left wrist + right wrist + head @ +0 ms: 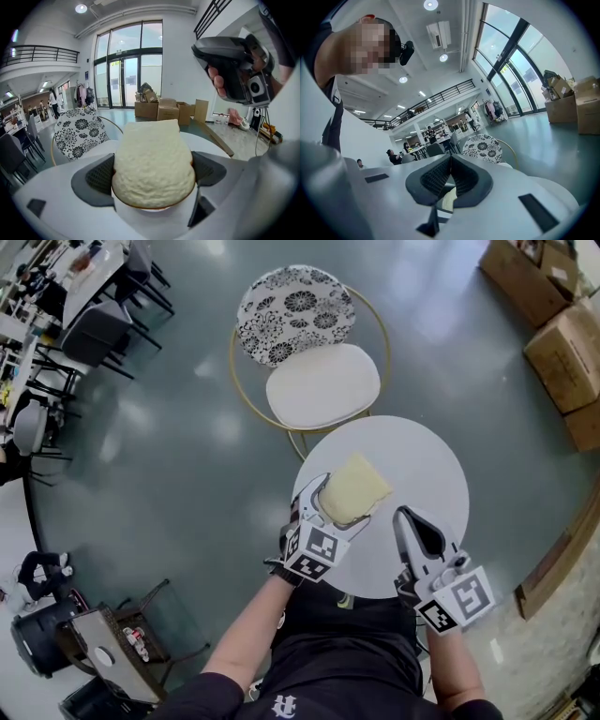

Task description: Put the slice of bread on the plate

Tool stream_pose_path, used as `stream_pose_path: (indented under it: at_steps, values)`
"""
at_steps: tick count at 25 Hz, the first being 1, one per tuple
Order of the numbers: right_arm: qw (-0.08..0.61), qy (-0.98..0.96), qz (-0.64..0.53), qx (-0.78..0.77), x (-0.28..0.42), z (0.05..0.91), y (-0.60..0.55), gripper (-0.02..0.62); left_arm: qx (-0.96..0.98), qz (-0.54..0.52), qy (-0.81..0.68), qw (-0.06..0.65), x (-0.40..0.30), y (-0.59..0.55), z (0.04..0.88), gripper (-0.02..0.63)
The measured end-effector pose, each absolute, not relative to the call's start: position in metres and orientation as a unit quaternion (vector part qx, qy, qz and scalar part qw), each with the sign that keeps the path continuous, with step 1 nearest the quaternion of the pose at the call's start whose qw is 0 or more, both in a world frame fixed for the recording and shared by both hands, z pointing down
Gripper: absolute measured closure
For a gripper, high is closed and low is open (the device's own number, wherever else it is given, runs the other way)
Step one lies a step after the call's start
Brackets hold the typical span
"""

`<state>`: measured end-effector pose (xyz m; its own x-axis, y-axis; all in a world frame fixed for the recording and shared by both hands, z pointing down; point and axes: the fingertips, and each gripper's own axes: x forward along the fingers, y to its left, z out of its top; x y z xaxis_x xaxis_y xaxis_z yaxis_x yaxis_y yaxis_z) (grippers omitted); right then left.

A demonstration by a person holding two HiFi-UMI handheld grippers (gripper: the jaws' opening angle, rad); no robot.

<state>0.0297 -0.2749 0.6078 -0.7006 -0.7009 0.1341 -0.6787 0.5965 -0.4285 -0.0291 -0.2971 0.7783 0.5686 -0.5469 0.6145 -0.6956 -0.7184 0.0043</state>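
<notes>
Cannot see the near rim of the round white counter [427,460], covered as it is by both tools and the dark-clad torso. Sees little of either hand from above, each tucked behind its marker cube; catches only part of the right hand [215,80], curled round its handle, in the left gripper view. Cannot tell from overhead how far the slice of bread [353,487] sits above the counter, nor make out its underside. Cannot name the pale sliver glimpsed below the pads in the right gripper view. Reaches both forearms forward from the torso, the left angled inward, the right close to straight ahead. Pinches the slice of bread across its rounded end with the left tongs [337,504], a ribbed pad against each side, broad pale face up, squarer end pointing away over the counter's left part toward the chair [314,352] with the patterned back. Holds the right tongs [409,517] pressed together on nothing, tips forward over the counter, just right of the bread and apart from it.
</notes>
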Motion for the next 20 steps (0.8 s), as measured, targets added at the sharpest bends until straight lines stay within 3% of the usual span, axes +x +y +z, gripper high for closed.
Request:
stream_pose_path:
  at_steps: [20]
  values:
    - [0.019,0.884,-0.239,-0.401,0.038,0.637,-0.276,0.589,0.856,0.374,-0.321,0.158,-0.025,-0.300,0.866,0.097]
